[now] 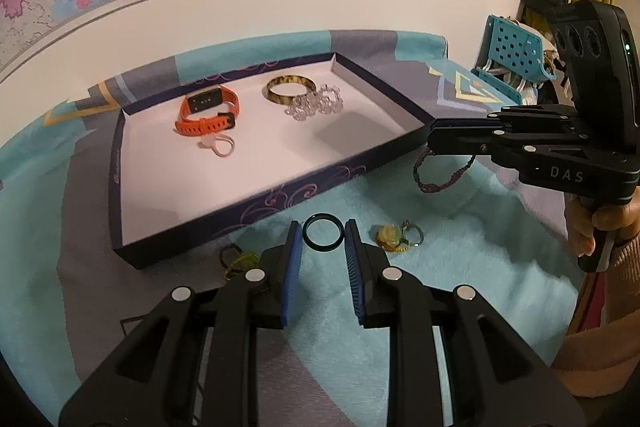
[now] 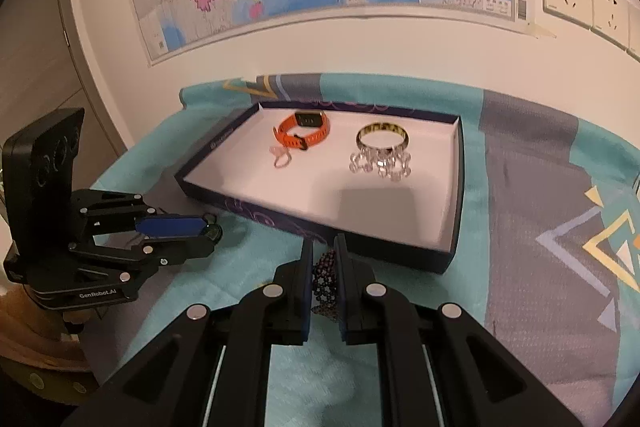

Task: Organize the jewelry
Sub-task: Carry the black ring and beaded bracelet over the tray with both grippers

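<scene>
From the left wrist view, my left gripper (image 1: 323, 235) sat at lower centre with its fingers apart, straddling a black ring (image 1: 323, 231) that lay on the cloth (image 1: 460, 267); whether the pads touched it I could not tell. In the tray (image 1: 240, 215) at mid frame lay four pieces already sorted, by my reckoning: an orange watch (image 1: 208, 115), a pale loop (image 1: 218, 146), a bangle (image 1: 289, 89) and a clear bead bracelet (image 1: 316, 105) touching it. Outside the tray were a yellow charm (image 1: 390, 239) with a small ring (image 1: 414, 233) to the right of the gripper, and a yellow-green piece (image 1: 238, 261) to its left. At right, the right gripper (image 1: 430, 147) hung a dark bracelet (image 1: 440, 175) just beside the tray's near corner.

From the right wrist view, the right gripper (image 2: 323, 251) at lower centre was clamped on the dark bracelet (image 2: 325, 285), near the tray's front wall (image 2: 360, 247). The left gripper (image 2: 208, 231) showed at left. I judged the job roughly half done: four in, about five left.
</scene>
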